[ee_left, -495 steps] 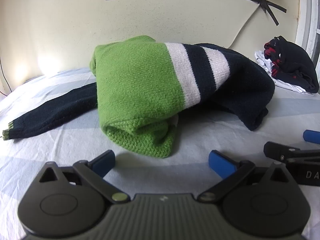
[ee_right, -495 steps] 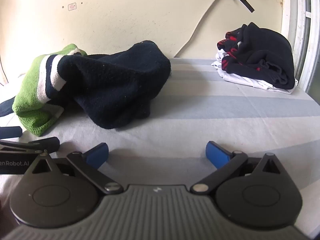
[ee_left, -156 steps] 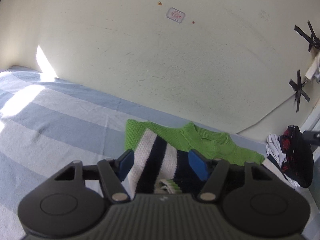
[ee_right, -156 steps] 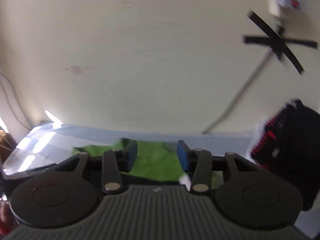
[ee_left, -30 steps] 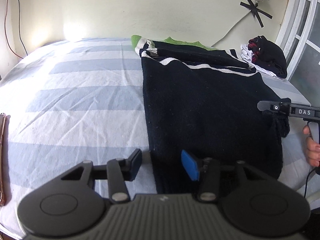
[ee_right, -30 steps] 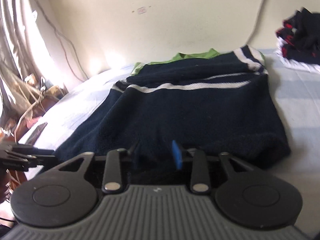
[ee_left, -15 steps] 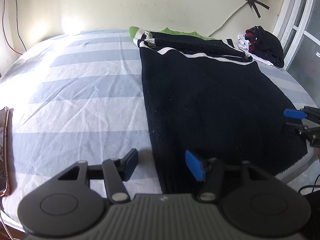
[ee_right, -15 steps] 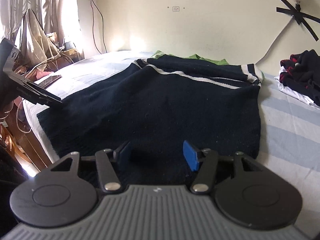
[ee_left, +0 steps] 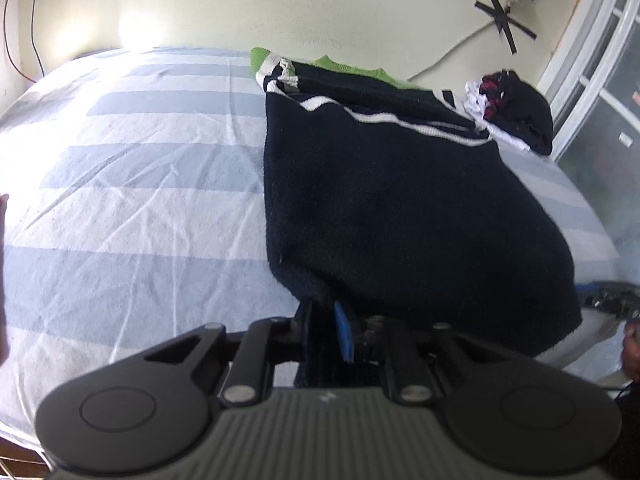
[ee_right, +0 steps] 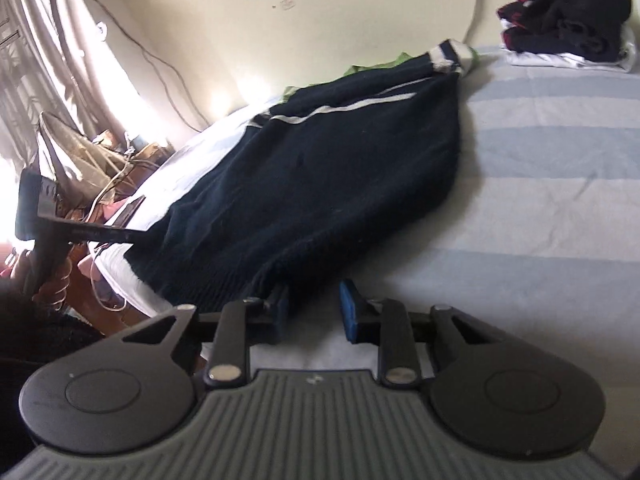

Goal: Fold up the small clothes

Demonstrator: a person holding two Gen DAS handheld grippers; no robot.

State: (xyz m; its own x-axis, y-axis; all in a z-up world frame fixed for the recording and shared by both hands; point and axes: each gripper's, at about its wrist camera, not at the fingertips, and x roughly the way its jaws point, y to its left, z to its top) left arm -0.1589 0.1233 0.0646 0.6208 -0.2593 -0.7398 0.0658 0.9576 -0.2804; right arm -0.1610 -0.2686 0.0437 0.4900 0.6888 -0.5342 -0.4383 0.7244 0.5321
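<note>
Navy knit sweater with white stripes and green top (ee_left: 384, 200) flat on blue-striped bed sheet (ee_left: 140, 200). Left claw (ee_left: 324, 334) closing, clamped on hem corner. Right claw (ee_right: 314, 312) closing, seemingly ungripped, hem beside left finger.

surface: bed (ee_left: 132, 184) with blue-and-white striped sheet (creased) | on it: navy sweater (ee_left: 392, 200), white stripes, green collar end toward the wall, hem at near edge | far corner: pile of dark clothes (ee_left: 516, 108) on white ones
</note>
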